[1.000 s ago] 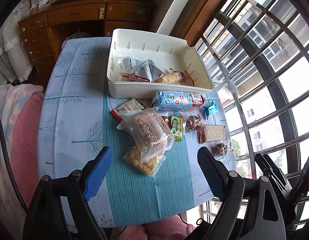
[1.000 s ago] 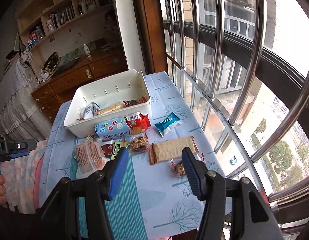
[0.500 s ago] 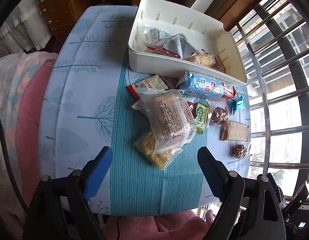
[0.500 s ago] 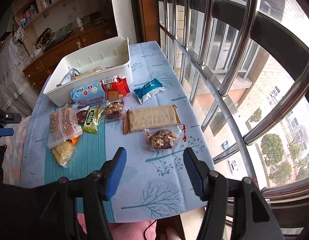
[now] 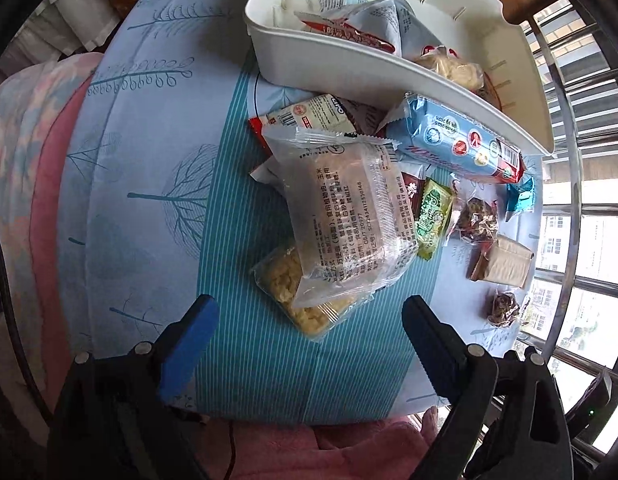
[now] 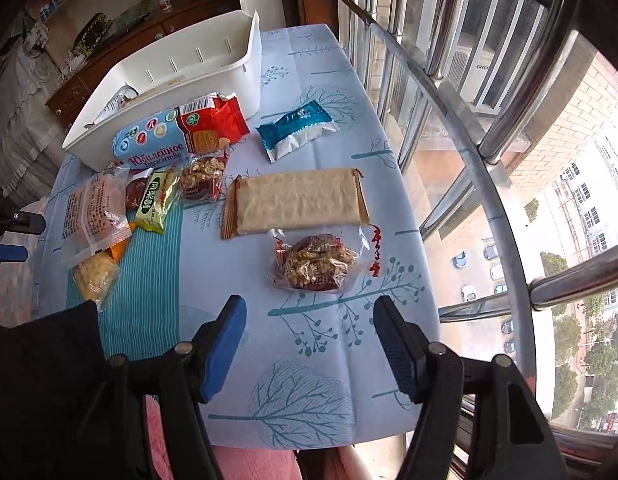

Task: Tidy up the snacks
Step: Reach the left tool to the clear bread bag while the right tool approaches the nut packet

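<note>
Risk of a double pick: left tongs [image 5: 309, 344], wide open and just widened, empty, low in frame over a clear bag [image 5: 345, 216] stacked on a yellow packet [image 5: 293, 300]. Right tongs [image 6: 309, 340], likewise opening and empty, below a nut packet [image 6: 317, 264]. Crinkly film, possibly slippery. White bin [image 5: 389, 64] at upper right, partly filled; counter [image 5: 149, 184] edge close.

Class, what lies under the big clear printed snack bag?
Under the clear printed bag a yellow puffed-snack packet sticks out below and a red-edged packet above. Their covered parts, and anything else beneath, are hidden.
</note>
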The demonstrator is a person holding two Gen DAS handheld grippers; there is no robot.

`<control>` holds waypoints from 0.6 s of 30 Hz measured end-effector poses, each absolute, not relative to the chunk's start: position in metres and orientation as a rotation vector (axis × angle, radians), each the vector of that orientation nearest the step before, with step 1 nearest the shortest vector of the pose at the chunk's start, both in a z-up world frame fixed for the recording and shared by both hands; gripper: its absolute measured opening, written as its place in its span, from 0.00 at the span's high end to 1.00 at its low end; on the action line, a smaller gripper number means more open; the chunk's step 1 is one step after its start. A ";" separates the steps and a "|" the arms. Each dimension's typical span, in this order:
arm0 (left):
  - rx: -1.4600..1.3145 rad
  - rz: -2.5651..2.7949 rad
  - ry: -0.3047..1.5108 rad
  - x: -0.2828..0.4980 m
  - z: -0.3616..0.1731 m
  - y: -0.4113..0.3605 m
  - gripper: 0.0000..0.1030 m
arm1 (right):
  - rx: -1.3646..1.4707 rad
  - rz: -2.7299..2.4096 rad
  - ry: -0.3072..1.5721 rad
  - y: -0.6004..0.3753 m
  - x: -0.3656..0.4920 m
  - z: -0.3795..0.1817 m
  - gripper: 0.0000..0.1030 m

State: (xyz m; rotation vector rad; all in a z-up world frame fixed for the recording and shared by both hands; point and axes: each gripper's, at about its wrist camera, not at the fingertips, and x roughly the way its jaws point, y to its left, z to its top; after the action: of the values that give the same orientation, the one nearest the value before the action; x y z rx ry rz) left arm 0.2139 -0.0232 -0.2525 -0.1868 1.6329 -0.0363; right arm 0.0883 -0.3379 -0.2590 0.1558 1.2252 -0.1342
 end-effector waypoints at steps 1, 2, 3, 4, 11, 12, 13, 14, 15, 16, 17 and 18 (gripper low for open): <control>-0.182 -0.036 1.642 0.216 -0.255 -0.026 0.10 | 0.161 -0.126 1.242 -0.339 0.091 -0.264 0.34; -0.177 -0.033 1.653 0.218 -0.259 -0.030 0.10 | 0.162 -0.119 1.260 -0.340 0.093 -0.268 0.34; -0.173 -0.028 1.662 0.220 -0.263 -0.033 0.10 | 0.160 -0.114 1.277 -0.340 0.096 -0.273 0.34; -0.170 -0.021 1.673 0.223 -0.267 -0.035 0.09 | 0.156 -0.110 1.292 -0.340 0.098 -0.277 0.33; -0.144 0.039 1.753 0.244 -0.295 -0.054 0.09 | 0.137 -0.078 1.375 -0.348 0.114 -0.301 0.31; -0.152 0.051 1.766 0.247 -0.299 -0.056 0.09 | 0.133 -0.076 1.386 -0.349 0.117 -0.305 0.31; -0.159 0.060 1.774 0.249 -0.303 -0.056 0.09 | 0.130 -0.072 1.396 -0.350 0.119 -0.308 0.31; -0.168 0.066 1.786 0.252 -0.307 -0.058 0.09 | 0.127 -0.067 1.406 -0.350 0.121 -0.311 0.31; -0.177 0.067 1.796 0.255 -0.310 -0.060 0.09 | 0.122 -0.061 1.414 -0.351 0.123 -0.313 0.31; -0.183 0.067 1.806 0.257 -0.314 -0.062 0.09 | 0.114 -0.057 1.419 -0.351 0.126 -0.316 0.31; -0.182 0.068 1.815 0.259 -0.317 -0.064 0.07 | 0.107 -0.053 1.422 -0.352 0.129 -0.318 0.31; -0.177 0.070 1.820 0.261 -0.319 -0.067 0.07 | 0.098 -0.050 1.425 -0.352 0.132 -0.320 0.31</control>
State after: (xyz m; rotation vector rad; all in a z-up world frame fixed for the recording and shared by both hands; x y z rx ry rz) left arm 0.2610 -0.0667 -0.3191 -0.1769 1.8202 0.0697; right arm 0.1315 -0.3522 -0.3203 0.0984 1.4245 -0.0498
